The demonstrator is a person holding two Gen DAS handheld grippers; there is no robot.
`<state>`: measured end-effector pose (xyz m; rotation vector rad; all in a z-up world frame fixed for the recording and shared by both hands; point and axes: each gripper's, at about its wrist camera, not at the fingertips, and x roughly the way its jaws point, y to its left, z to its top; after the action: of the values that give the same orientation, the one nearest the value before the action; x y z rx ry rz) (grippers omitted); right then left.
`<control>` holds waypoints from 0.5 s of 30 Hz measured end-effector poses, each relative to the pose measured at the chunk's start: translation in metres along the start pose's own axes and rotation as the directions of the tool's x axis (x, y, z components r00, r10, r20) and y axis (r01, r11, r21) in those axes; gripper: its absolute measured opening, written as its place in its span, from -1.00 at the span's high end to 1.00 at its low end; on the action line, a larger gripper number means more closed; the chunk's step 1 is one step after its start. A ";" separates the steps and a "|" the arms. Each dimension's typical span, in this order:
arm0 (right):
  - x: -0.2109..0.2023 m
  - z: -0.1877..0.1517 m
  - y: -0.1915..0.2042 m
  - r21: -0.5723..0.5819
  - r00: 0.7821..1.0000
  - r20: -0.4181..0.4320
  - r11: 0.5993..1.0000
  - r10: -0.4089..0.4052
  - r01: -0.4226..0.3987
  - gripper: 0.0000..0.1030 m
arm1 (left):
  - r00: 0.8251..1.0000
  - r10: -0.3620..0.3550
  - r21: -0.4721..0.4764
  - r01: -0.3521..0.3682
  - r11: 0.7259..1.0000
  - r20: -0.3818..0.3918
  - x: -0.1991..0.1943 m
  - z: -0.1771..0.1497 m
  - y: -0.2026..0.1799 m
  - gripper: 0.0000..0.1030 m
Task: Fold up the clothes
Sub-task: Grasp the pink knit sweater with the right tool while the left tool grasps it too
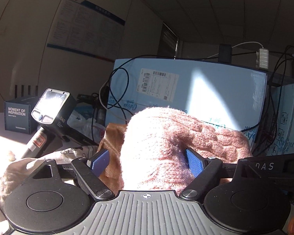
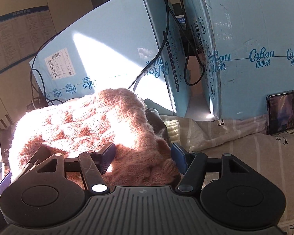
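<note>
**A:** Start with the big blue carton [image 1: 186, 90]. Everything sits in front of it. Where's your garment?

**B:** The pink knit sweater [image 1: 166, 143] is heaped just in front of that carton, on the striped cloth [image 2: 254, 152] that covers the surface. It's bunched high, not flat, with sun glaring across its top.

**A:** And your tools?

**B:** Your left tool [image 1: 147, 162] has its blue pads [image 1: 194, 162] spread fairly wide with a thick bulge of knit filling the gap. Whether they're actually pinching it, you cannot tell. Your right tool [image 2: 143, 156] is the same story: pads apart, sweater mounded between and over them.

**A:** So which way does it lie?

**B:** From both tools it rises straight ahead, toward the carton. Its long axis seems to run side to side across the carton's face, from one tool to the other. Neither hand looks nearer; you're at opposite ends.

**A:** Smaller things?

**B:** A phone [image 2: 284, 113] leans on the second carton [image 2: 254, 49] to the right; a dark small box [image 1: 17, 115] stands well left.
</note>
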<state>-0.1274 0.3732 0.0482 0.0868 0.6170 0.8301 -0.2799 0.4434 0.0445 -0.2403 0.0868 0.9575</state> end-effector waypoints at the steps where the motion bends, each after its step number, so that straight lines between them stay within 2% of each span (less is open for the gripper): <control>1: 0.000 0.000 -0.001 0.005 1.000 -0.001 1.000 0.006 -0.006 -0.12 | 1.000 -0.002 0.000 0.002 1.000 0.000 0.000 0.000 0.000 -0.64; 4: -0.001 0.001 -0.004 0.014 1.000 -0.001 1.000 0.028 -0.028 0.07 | 1.000 -0.016 -0.006 0.016 1.000 0.000 0.000 -0.001 0.000 -0.61; 7: -0.005 0.003 -0.006 0.025 0.998 0.006 0.998 0.055 -0.055 0.35 | 0.999 -0.037 -0.015 0.037 0.999 0.009 -0.002 -0.001 0.001 -0.29; 9: -0.009 0.005 -0.007 0.031 0.997 0.017 0.996 0.081 -0.082 0.52 | 0.998 -0.051 -0.024 0.051 0.998 0.023 -0.004 -0.001 0.002 -0.18; 11: -0.015 0.008 -0.010 0.049 0.993 0.027 0.992 0.116 -0.117 0.57 | 0.997 -0.064 -0.034 0.066 0.997 0.037 -0.007 -0.001 0.003 -0.02; 15: -0.030 0.012 -0.016 0.092 0.979 0.061 0.976 0.192 -0.197 0.68 | 0.991 -0.103 -0.067 0.109 0.992 0.086 -0.017 0.002 0.008 0.18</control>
<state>-0.1258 0.3424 0.0673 0.2605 0.6066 0.9843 -0.2964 0.4344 0.0478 -0.2681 -0.0358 0.8647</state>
